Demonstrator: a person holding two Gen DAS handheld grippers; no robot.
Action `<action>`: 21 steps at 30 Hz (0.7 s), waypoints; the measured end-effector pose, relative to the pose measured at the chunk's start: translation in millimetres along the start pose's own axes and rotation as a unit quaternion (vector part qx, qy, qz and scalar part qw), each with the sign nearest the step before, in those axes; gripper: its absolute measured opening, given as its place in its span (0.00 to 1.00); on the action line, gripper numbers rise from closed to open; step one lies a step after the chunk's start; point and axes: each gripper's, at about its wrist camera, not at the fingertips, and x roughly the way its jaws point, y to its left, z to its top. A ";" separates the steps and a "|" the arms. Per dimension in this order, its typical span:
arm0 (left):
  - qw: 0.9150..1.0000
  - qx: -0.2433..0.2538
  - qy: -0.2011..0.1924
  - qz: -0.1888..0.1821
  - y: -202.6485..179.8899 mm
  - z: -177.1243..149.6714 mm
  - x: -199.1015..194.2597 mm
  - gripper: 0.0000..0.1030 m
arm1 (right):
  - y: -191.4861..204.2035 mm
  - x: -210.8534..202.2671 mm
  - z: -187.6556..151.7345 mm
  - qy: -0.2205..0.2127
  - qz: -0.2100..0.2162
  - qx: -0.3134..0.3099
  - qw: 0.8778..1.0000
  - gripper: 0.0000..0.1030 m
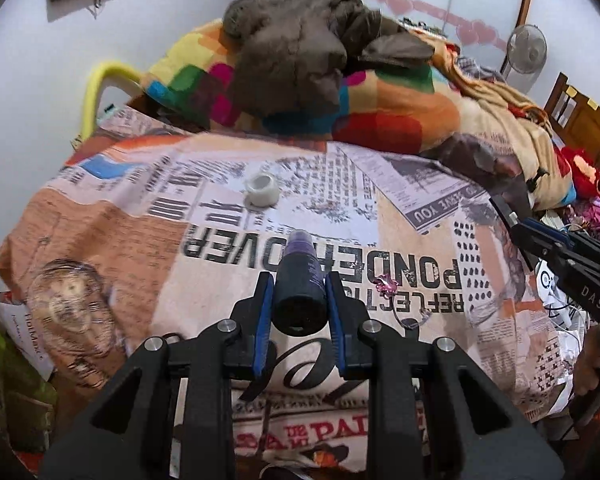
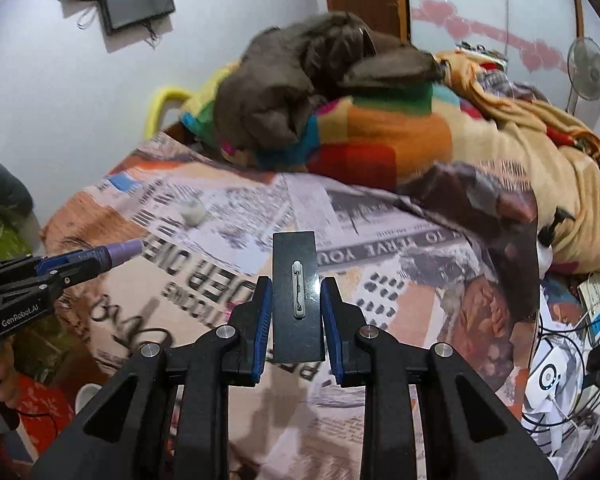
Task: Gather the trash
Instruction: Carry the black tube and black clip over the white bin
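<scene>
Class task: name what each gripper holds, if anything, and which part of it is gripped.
The left gripper clamps a purple bottle near its base. The right gripper clamps a flat black card by its side edges.

Two grippers show: the left gripper (image 1: 300, 304) holds one purple bottle (image 1: 302, 280), the right gripper (image 2: 296, 308) one black card (image 2: 298, 300). On the newsprint bedspread (image 1: 140, 264) lie one tape roll (image 1: 263, 189) and one pink wrapper (image 1: 385, 284). One fan (image 1: 526, 50) stands beyond the bed's far right corner.

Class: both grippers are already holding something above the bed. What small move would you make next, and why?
Probably carry both loads off to a bin, out of view here: the left gripper grips the purple bottle, the right gripper the black card, so neither can take the tape roll.
</scene>
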 end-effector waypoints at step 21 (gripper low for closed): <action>0.994 -0.057 -0.077 0.057 90.2 -54.1 -169.1 0.24 | 144.4 -78.8 -2.6 -0.047 0.098 -0.098 0.989 0.22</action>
